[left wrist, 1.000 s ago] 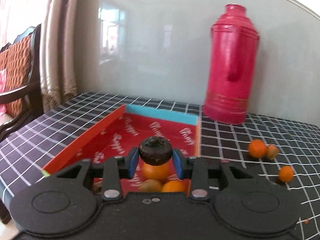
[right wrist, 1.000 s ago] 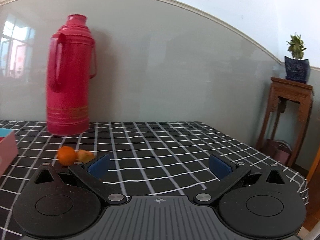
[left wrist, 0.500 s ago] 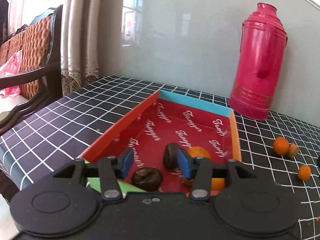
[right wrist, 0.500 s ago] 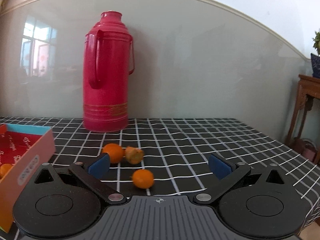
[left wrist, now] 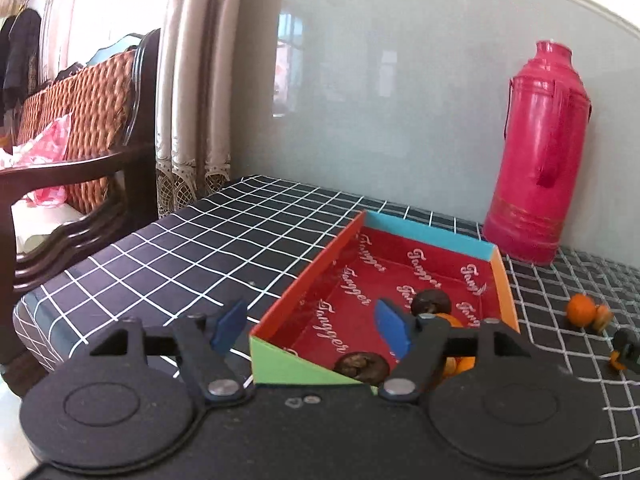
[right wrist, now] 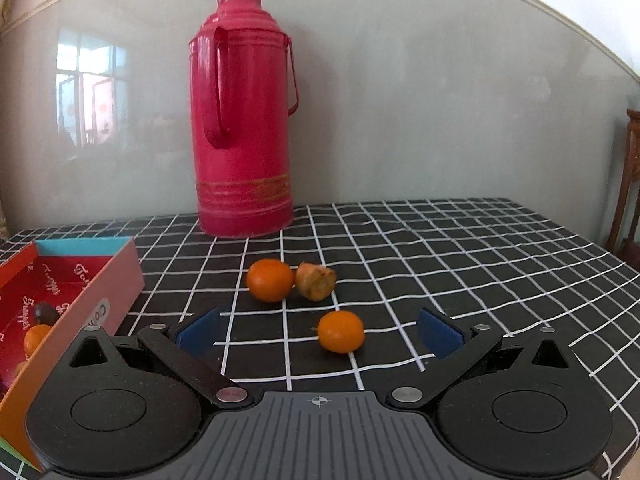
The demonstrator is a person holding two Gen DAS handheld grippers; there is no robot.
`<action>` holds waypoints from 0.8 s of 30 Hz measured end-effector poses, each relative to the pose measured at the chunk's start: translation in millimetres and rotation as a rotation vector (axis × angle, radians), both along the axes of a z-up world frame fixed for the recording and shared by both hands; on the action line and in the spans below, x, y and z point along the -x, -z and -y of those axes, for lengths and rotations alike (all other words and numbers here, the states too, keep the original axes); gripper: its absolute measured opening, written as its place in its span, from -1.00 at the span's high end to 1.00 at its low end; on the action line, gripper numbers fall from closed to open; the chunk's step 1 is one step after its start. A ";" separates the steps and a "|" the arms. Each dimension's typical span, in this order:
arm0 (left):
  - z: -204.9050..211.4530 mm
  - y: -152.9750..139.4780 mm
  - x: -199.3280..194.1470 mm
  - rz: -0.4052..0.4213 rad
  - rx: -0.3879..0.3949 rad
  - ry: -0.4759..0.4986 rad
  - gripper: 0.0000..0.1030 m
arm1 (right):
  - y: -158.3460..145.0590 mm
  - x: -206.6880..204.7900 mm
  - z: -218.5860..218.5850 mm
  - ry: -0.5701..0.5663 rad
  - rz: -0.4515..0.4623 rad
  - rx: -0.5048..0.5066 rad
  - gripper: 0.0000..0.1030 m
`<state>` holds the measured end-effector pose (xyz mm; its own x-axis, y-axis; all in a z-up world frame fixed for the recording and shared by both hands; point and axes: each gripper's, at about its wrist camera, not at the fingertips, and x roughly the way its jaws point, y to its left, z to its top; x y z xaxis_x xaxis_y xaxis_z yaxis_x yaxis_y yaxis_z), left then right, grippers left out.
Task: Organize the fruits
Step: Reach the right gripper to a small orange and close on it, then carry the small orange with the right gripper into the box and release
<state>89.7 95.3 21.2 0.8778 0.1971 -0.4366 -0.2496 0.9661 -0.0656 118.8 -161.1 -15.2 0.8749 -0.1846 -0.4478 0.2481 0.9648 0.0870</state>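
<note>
Nearest in the left wrist view, the left gripper (left wrist: 312, 330) is seen with its blue pads spread wide apart, and nothing is held between them. One pad hangs over the tablecloth (left wrist: 200, 248) and the other over the box (left wrist: 276, 312), which sits just in front. Inside the box, a dark wrinkled fruit (left wrist: 361, 365) lies by the near green wall, a second dark fruit (left wrist: 431, 302) rests farther in, and some orange fruit (left wrist: 456, 362) is partly hidden behind the gripper finger. In the right wrist view, the right gripper (right wrist: 320, 332) is also held wide open and empty. A small orange (right wrist: 341, 331) lies on the cloth between its two pads, a little ahead of them, and is not touched. Farther off, another orange (right wrist: 269, 280) lies touching a cut, brownish fruit piece (right wrist: 316, 281). The box stands to the left of them, with a gap between. At the back, a tall red flask (right wrist: 243, 120) stands by the wall. The step in hand looks like the picking up of the loose fruit, with three pieces left on the cloth. For the next move, the right gripper would likely be pushed forward until the near orange sits between the pads. Then the pads would be closed softly, since the round fruit could roll away or be squashed.
</note>
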 end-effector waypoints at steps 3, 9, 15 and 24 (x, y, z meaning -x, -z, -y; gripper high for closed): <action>-6.6 -0.9 2.5 0.005 0.014 -0.006 -0.29 | 3.8 -7.4 5.9 -0.011 -0.026 -0.034 -1.00; -16.2 -1.5 6.1 0.016 0.007 -0.019 -0.34 | 10.0 -22.6 19.6 0.001 -0.065 -0.055 -0.99; -23.9 -0.9 7.9 0.015 0.013 -0.035 -0.35 | 18.9 -40.3 27.4 -0.006 -0.132 -0.088 -0.30; -37.1 -0.2 12.6 0.012 0.019 -0.065 -0.35 | 24.3 -52.3 29.0 -0.008 -0.170 -0.099 0.04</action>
<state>77.2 132.4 21.4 0.8685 0.2461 -0.4303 -0.3112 0.9464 -0.0868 171.2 -190.1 -39.5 0.7864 -0.1259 -0.6047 0.2598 0.9557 0.1388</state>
